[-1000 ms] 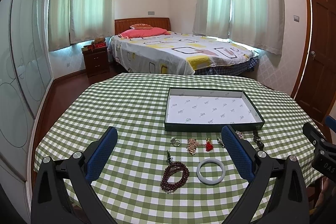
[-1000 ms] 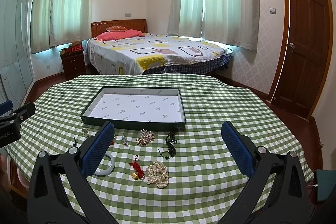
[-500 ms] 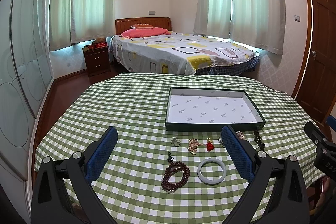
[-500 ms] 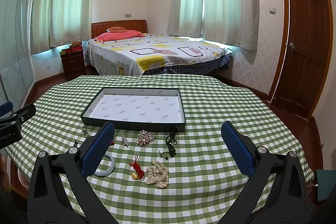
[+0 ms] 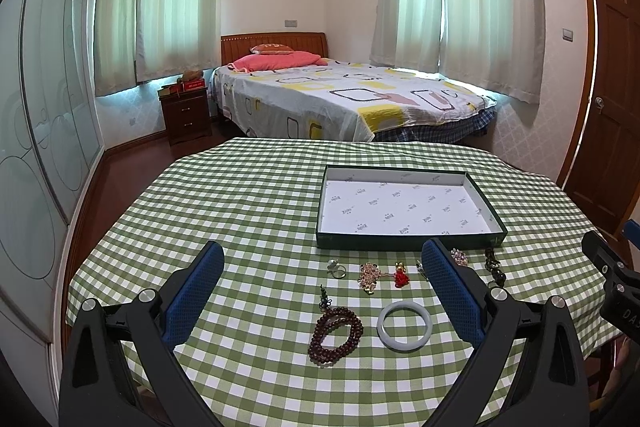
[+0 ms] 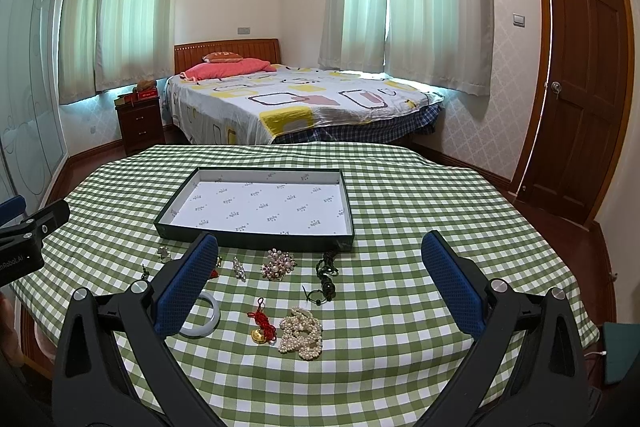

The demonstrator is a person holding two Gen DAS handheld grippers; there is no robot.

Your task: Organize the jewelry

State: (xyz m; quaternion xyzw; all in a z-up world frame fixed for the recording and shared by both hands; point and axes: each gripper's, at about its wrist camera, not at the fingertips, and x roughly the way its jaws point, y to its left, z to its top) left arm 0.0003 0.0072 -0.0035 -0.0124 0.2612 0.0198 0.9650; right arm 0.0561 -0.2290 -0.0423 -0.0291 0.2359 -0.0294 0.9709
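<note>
Both tools hovered with jaws spread wide, gripping nothing: the left gripper [image 5: 322,283] above the wooden bead bracelet [image 5: 335,334] and jade bangle [image 5: 405,324], the right gripper [image 6: 320,281] above the pearl strand [image 6: 301,332] and red-tasselled charm [image 6: 263,326]. Beyond lay a brooch [image 6: 278,264] and smaller pieces on the checked tablecloth [image 6: 400,187]. Farthest, the tray [image 6: 256,238] held nothing; judged, sorting had not begun.

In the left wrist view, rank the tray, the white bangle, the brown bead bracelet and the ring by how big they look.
1. Dark green shallow tray with white lining, by far the largest.
2-3. Pale white jade-like bangle and dark brown wooden bead bracelet: about alike, too close to rank.
4. Small silver ring, smallest, though farther from the camera.
</note>
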